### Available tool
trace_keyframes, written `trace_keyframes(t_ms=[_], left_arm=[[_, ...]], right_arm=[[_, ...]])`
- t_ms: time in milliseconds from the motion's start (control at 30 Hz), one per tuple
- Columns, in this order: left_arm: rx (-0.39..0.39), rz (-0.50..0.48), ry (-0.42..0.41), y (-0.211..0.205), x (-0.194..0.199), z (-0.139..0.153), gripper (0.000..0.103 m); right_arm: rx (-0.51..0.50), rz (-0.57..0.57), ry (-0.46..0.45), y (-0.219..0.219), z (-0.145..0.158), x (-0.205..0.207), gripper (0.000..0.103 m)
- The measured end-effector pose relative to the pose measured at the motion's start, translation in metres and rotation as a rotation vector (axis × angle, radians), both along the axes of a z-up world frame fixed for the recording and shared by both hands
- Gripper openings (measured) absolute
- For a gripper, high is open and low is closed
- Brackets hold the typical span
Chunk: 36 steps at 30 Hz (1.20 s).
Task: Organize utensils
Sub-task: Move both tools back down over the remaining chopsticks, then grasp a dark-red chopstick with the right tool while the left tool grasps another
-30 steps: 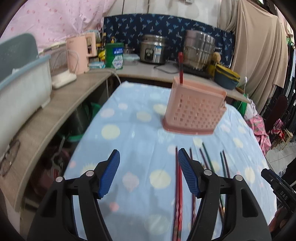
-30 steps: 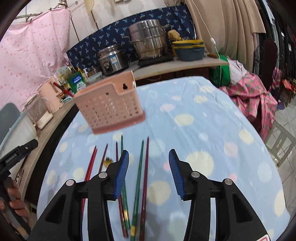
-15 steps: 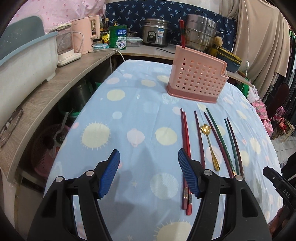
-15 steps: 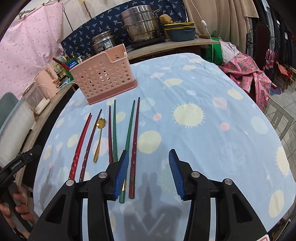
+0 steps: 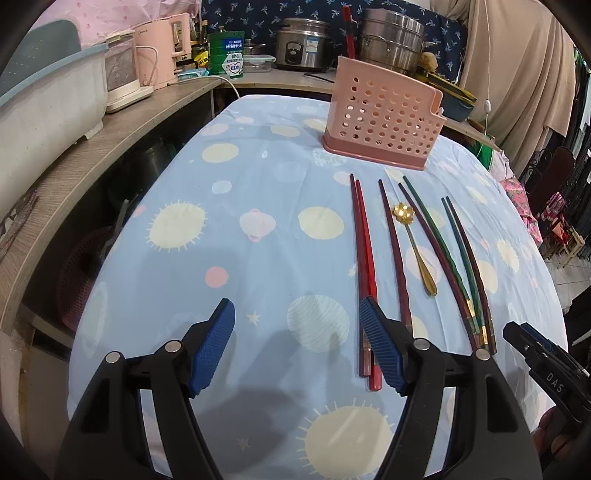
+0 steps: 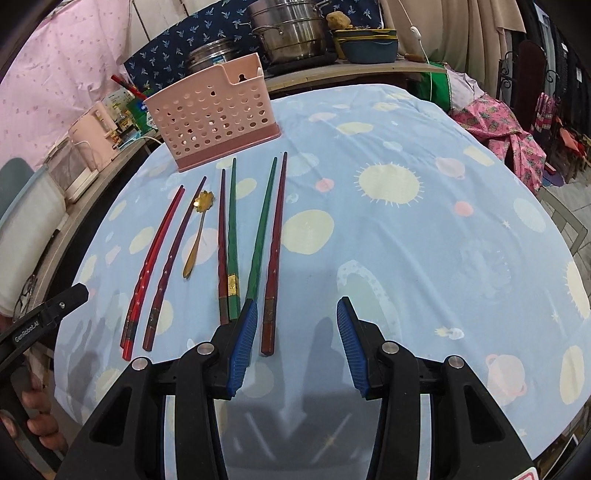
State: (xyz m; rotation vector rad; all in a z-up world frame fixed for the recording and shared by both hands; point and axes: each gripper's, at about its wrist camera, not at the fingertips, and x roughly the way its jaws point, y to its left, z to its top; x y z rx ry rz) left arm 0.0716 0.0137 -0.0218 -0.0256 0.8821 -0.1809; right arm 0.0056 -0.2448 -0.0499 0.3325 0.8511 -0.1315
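A pink perforated utensil holder (image 5: 384, 116) (image 6: 218, 110) stands on the blue dotted tablecloth (image 5: 258, 229), with a red chopstick (image 5: 347, 26) upright in it. Several chopsticks lie in a row in front of it: a red pair (image 5: 364, 254) (image 6: 151, 266), dark maroon ones (image 5: 395, 247) (image 6: 275, 243) and green ones (image 5: 443, 243) (image 6: 232, 236). A gold spoon (image 5: 415, 247) (image 6: 197, 229) lies among them. My left gripper (image 5: 295, 343) is open and empty, left of the red pair's near ends. My right gripper (image 6: 295, 332) is open and empty, just right of the chopsticks' near ends.
A wooden counter (image 5: 92, 158) runs along the left with a grey tub (image 5: 44, 110), a pink kettle (image 5: 159, 55) and a green tin (image 5: 225, 55). Steel pots (image 5: 391, 40) (image 6: 291, 29) and a rice cooker (image 5: 303, 44) stand behind the table. A chair with pink cloth (image 6: 498, 125) is at right.
Both grippers have drawn back toward the table's near edge and lowered. The holder now looks farther off and the full lengths of the chopsticks and spoon show. Both stay open.
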Motion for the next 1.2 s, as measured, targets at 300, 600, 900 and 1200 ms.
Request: trace_keyframes(t_ms=[300,600,900,1200], left_arm=[[0.017,-0.015,0.017,-0.006,-0.004,-0.011,0.067],[0.022,-0.036,0.033,-0.013,-0.008,-0.019,0.067],[0.029,-0.056,0.046,-0.019,-0.012,-0.027,0.067],[0.039,-0.078,0.065,-0.025,-0.012,-0.035,0.06]], right_arm=[[-0.02,0.021,0.014,0.009,-0.011,0.004,0.041],[-0.078,0.045,0.009,0.018,-0.013,0.009,0.023],[-0.134,0.048,-0.001,0.022,-0.017,0.006,0.014],[-0.124,0.045,-0.006,0.019,-0.018,0.005,0.01]])
